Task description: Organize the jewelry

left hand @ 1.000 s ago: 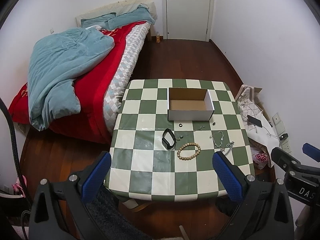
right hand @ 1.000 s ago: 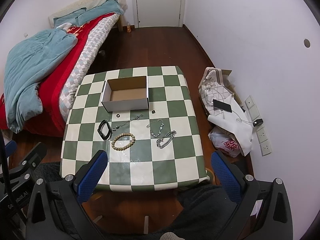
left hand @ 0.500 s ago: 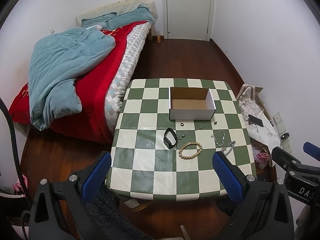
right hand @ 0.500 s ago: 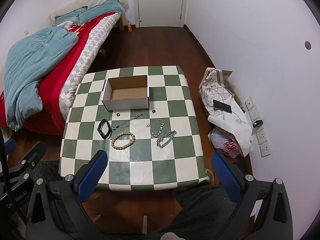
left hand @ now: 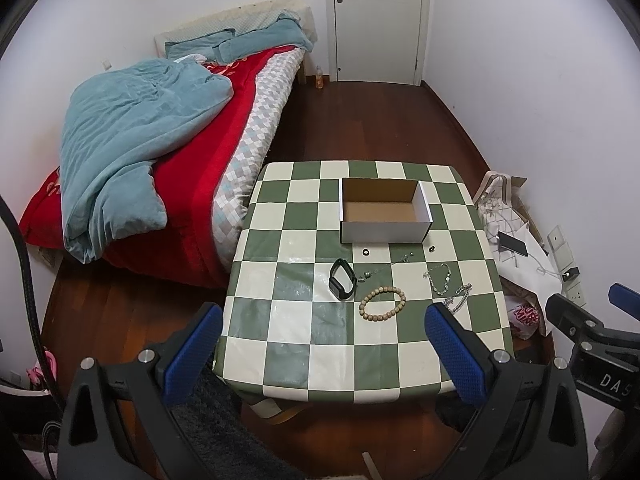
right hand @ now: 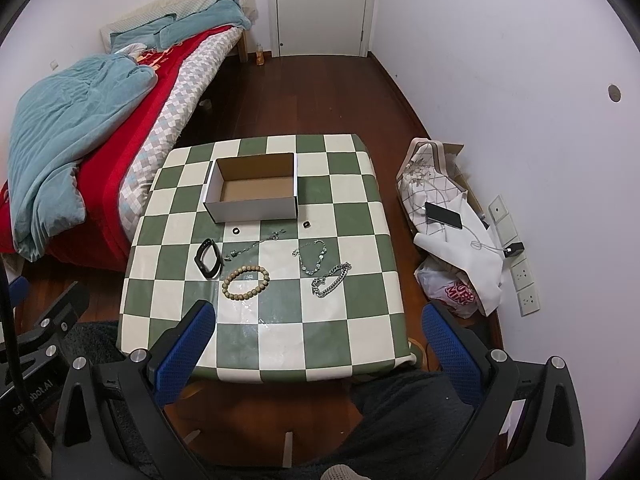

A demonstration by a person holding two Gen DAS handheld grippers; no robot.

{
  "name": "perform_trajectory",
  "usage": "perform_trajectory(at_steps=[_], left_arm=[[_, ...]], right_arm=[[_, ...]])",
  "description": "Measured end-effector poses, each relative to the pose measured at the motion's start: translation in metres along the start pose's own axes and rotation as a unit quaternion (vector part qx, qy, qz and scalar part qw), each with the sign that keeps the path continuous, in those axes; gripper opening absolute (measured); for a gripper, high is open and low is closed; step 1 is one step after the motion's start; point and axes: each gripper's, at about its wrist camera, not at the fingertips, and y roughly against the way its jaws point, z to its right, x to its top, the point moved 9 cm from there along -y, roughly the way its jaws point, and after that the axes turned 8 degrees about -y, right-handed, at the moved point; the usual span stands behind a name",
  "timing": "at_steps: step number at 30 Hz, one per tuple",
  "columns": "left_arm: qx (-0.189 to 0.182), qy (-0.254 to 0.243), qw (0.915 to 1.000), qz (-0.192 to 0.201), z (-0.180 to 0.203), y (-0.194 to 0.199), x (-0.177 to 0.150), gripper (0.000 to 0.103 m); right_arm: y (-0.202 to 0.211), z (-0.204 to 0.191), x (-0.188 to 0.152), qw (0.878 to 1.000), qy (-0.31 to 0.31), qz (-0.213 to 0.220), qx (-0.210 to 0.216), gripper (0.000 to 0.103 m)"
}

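Note:
An open white cardboard box (left hand: 384, 210) (right hand: 254, 188) stands empty on the far half of a green-and-white checkered table (left hand: 280, 344) (right hand: 328, 344). In front of it lie a black band (left hand: 342, 285) (right hand: 208, 263), a wooden bead bracelet (left hand: 382, 304) (right hand: 245, 283), a thin chain with pendant (right hand: 256, 246), two small rings (right hand: 236, 231) (right hand: 307, 225), a gem bracelet (left hand: 439, 278) (right hand: 310, 255) and a silver chain bracelet (left hand: 458, 296) (right hand: 330, 280). My left gripper (left hand: 320, 352) and right gripper (right hand: 320, 348) hover open above the table's near edge, holding nothing.
A bed with a red cover (left hand: 188, 184) and teal blanket (left hand: 120, 152) flanks the table's left side. Bags, a phone (right hand: 444, 215) and a charger cable lie on the floor at the right wall. A closed white door (left hand: 378, 20) is at the far end.
Both views have drifted back slightly, so the table sits a little farther and more to the right in the left view. The jewelry and box have not moved.

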Motion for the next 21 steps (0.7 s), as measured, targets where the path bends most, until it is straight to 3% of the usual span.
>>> perform_trajectory(at_steps=[21], left_arm=[[-0.001,-0.003,1.0,0.008,0.008,0.011,0.011,0.103]], right_arm=[[0.013,0.007,0.011,1.0,0.003,0.012,-0.001,0.103]])
